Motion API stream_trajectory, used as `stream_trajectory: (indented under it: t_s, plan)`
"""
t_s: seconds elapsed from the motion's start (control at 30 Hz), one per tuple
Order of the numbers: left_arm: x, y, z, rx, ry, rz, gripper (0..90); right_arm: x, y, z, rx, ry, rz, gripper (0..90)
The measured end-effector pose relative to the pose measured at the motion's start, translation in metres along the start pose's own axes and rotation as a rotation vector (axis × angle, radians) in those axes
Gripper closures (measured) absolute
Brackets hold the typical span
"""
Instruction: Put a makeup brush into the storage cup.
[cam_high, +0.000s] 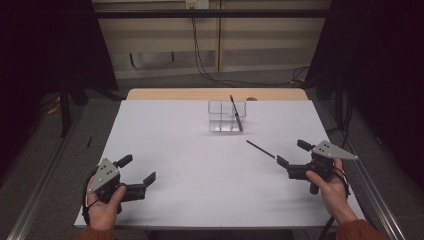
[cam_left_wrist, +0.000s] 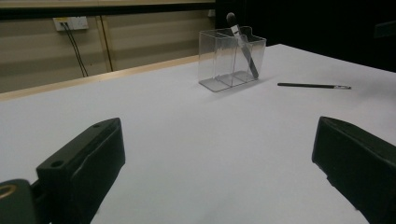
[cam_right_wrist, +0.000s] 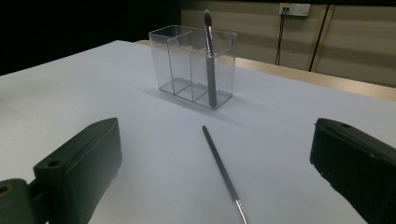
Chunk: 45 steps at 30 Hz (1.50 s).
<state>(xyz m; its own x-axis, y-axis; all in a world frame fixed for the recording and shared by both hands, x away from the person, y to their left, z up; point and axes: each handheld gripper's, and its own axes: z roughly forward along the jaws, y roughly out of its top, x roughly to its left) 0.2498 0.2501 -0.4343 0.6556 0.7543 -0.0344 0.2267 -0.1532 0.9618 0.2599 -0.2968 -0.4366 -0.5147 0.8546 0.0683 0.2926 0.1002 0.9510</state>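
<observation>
Both grippers gape empty; the loose brush (cam_right_wrist: 222, 170) lies just ahead of the right gripper (cam_high: 296, 160), likely next into the holder (cam_right_wrist: 191, 65).

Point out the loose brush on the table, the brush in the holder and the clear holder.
loose brush (cam_right_wrist: 219, 161), right gripper view, middle of its handle.
brush in the holder (cam_right_wrist: 210, 60), right gripper view, upper handle.
clear holder (cam_high: 220, 112), high view, front wall.

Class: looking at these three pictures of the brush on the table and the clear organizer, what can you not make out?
- Loose brush: its tip is cut off by the bottom edge of the right gripper view, and too small in the high view.
- Clear organizer: its dividers are too faint to count in the high view.
- Standing brush: where its lower end rests is blurred in the left gripper view.
</observation>
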Motion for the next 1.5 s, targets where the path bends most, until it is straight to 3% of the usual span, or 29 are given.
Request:
stream_trajectory:
  t_s: [0.27, 0.57, 0.7, 0.83, 1.0, 1.13, 1.43, 1.5]
  plan:
    - [0.001, 0.0, 0.0, 0.001, 0.0, 0.003, 2.6, -0.006, 0.013, 0.015, -0.004, 0.011, -0.02, 2.0]
    - [0.0, 0.0, 0.0, 0.006, -0.003, 0.005, 2.6, -0.006, 0.021, 0.039, 0.038, 0.031, -0.07, 2.0]
    - [0.0, 0.001, -0.001, 0.001, -0.003, 0.009, 2.6, -0.008, 0.025, 0.048, 0.077, 0.065, -0.056, 2.2]
    - [0.0, 0.0, -0.001, 0.001, -0.003, 0.008, 2.6, -0.011, 0.029, 0.056, 0.088, 0.061, -0.057, 2.3]
    - [0.0, 0.001, -0.001, 0.003, -0.002, 0.012, 2.6, -0.014, 0.034, 0.063, 0.186, 0.098, -0.071, 1.4]
    - [0.001, 0.0, 0.0, 0.004, -0.003, 0.013, 2.6, -0.015, 0.039, 0.067, 0.236, 0.102, -0.086, 2.1]
    - [0.001, 0.0, 0.0, 0.003, -0.007, 0.012, 2.5, -0.022, 0.044, 0.076, 0.375, 0.157, -0.047, 2.9]
    - [0.001, 0.0, 0.0, 0.005, -0.006, 0.014, 2.5, -0.025, 0.044, 0.079, 0.428, 0.172, -0.044, 3.3]
